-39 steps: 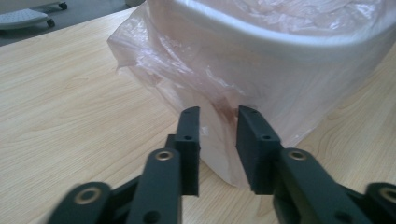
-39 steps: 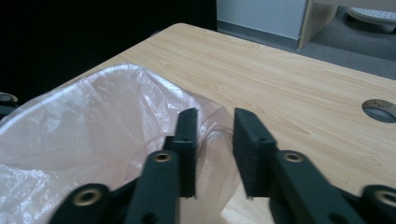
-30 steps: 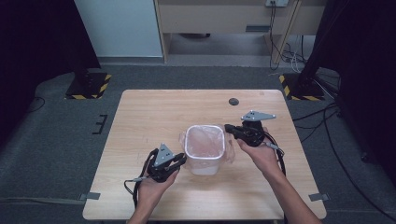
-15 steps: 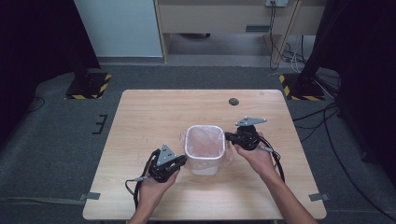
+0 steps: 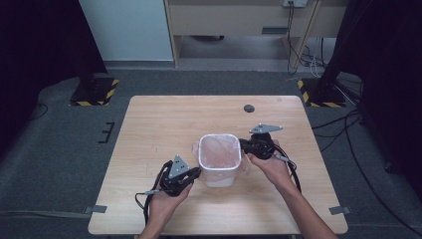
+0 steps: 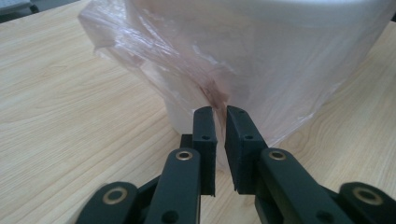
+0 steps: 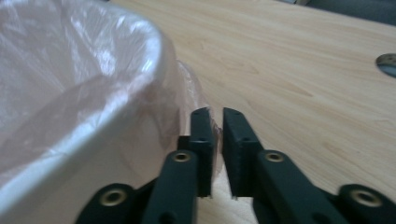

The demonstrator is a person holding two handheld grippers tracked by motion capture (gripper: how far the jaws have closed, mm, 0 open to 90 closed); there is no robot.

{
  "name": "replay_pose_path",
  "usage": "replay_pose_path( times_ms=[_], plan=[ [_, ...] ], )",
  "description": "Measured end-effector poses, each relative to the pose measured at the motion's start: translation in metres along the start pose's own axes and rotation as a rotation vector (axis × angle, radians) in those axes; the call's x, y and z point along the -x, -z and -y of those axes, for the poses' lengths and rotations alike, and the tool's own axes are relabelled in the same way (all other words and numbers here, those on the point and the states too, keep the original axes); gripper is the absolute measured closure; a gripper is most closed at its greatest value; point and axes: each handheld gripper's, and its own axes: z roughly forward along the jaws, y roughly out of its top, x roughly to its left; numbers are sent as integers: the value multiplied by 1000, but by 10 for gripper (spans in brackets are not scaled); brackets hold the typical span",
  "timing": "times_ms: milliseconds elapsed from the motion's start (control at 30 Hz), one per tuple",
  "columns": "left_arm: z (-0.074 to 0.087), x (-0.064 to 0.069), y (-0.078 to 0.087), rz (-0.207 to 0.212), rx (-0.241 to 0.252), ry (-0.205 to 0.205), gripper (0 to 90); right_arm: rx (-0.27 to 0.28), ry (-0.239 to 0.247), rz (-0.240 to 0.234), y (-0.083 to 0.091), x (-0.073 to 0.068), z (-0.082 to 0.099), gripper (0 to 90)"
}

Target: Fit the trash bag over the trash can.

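Both forearms come in from the near edge of the high view, each hand wrapped around a tool. The left tool [image 5: 194,173] lies low and points up and to the right, its jaws nearly together with a slim gap between the pads. The right tool [image 5: 245,145] points leftward, wrist bent inward; its jaws have just been opening and stand slightly apart.

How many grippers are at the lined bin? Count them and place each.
2. The left gripper is at the bin's near left side, the right gripper at its right rim, both at the bag overhang.
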Motion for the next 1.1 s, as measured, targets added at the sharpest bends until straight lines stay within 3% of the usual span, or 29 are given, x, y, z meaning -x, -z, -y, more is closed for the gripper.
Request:
replay_pose_path(
  times_ms=[133,333,533,667,800,900,1100],
  plan=[
    [2,-5,1,-14,-5,14,821,47,-3,23,14,2,-3,641],
    [4,-13,0,-37,-5,13,819,104,11,14,37,-1,-10,520],
    [8,-21,-2,-59,-20,28,803,146,47,-30,52,-12,-20,480],
    [8,-22,1,-61,1,33,757,159,89,-78,56,-25,-31,461],
    [7,-18,5,-69,18,25,695,141,143,-145,53,-38,-44,469],
    [7,-17,6,-75,15,21,682,99,220,-166,45,-49,-51,537],
    [7,-16,6,-81,14,21,673,-47,324,-181,21,-66,-62,748]
  ],
)
